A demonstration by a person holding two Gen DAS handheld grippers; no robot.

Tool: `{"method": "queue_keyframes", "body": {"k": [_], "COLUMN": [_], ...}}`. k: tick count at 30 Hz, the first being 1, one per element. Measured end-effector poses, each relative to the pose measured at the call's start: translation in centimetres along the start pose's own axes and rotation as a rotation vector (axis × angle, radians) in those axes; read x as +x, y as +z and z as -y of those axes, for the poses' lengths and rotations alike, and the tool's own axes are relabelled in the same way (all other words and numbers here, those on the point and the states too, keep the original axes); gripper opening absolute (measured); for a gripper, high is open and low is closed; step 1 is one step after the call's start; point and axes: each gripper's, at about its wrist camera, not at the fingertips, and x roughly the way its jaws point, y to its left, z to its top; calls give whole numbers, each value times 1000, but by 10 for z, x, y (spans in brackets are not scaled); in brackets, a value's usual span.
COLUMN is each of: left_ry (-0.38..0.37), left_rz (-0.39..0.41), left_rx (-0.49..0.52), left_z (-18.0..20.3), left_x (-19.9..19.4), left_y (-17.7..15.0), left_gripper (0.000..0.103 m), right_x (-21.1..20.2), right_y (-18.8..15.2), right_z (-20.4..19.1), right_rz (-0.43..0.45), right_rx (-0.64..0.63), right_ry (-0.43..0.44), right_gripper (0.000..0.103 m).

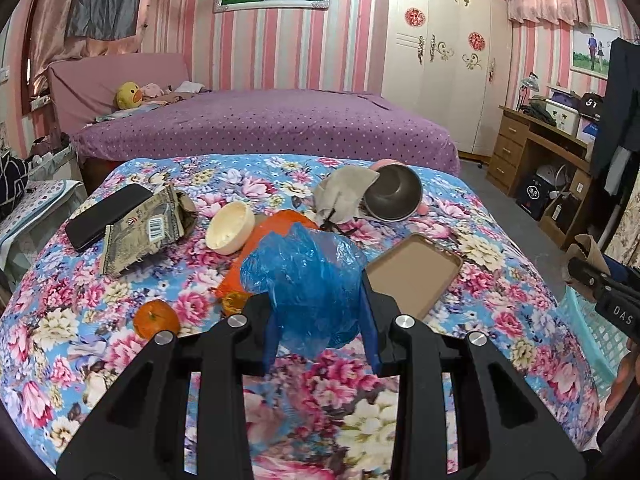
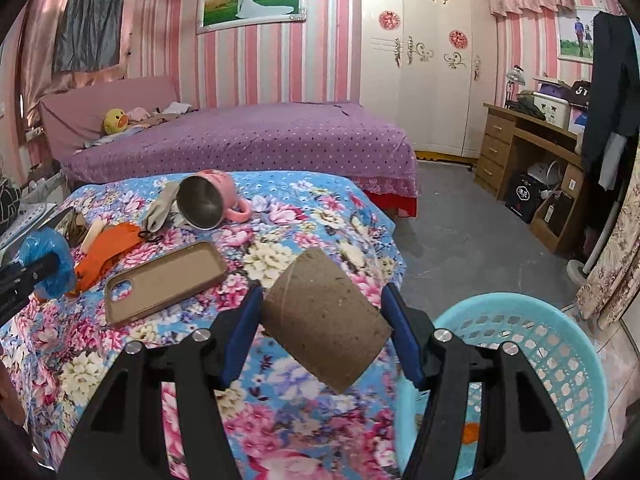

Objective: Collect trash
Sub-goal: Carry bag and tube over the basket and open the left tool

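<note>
Left wrist view:
Left gripper [image 1: 320, 320]: clamped on crumpled blue plastic bag [image 1: 308, 280], lifted clear of floral bedspread [image 1: 120, 300] for carrying.
Pose: angled downward over the bed; phone case [image 1: 416, 280] just right of the claw, orange [image 1: 156, 318] to its left.

Right wrist view:
Right gripper [image 2: 324, 328]: pinching cardboard tube [image 2: 324, 320] (tilted between the pads).
Pose: tilted downward at the bed edge, blue basket [image 2: 560, 344] low right, likely the drop spot.

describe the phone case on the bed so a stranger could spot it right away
On the flowered bedspread, look near the edge beside the light blue basket. The phone case lies flat there, open side up. It is the only tan, rounded rectangle, with a camera hole at one corner.
</note>
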Motion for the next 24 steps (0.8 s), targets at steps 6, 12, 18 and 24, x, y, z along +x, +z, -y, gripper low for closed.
{"method": "queue_keyframes", "body": {"k": [6,12,18,24], "left_ry": [16,15,-45,-146], "left_rz": [11,8,-1,17], "left_rx": [19,42,48,115], "left_z": [18,37,79,142], "left_x": [-1,1,1,-8], "left_y": [-4,-1,-2,-7], "left_gripper": [32,32,32,32], "right_x": [-4,-11,-18,-26], "right_y": [-3,-6,-14,-23], "right_z": [26,56,96,134], "right_rz": [5,8,4,4], "right_rx": [4,-11,10,-10], "right_ry": [-42,-99,-124,-155], "right_gripper": [61,61,61,61]}}
